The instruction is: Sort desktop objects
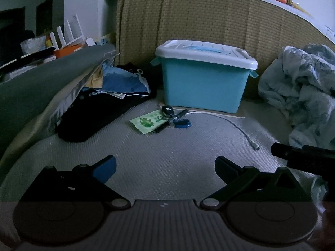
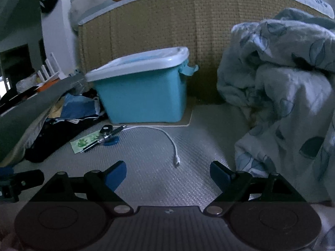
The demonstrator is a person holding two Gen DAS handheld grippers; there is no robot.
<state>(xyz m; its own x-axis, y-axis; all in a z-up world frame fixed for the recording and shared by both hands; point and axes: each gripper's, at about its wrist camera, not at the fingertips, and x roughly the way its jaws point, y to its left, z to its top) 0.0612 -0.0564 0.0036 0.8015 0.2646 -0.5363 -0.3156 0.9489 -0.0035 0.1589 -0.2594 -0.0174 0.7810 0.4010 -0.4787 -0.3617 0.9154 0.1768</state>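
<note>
R gripper [image 2: 168, 174] open over mat [image 2: 188, 146]; cable [image 2: 167, 135], pen [image 2: 100, 139] ahead, teal box [image 2: 142, 98] behind.

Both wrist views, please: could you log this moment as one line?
left claw: open, empty | right claw: open, empty | pen, cable: on mat | blue bin: lidded

Glossy plastic bin [image 1: 204, 83]; woven matt mat [image 1: 167, 156].
</note>
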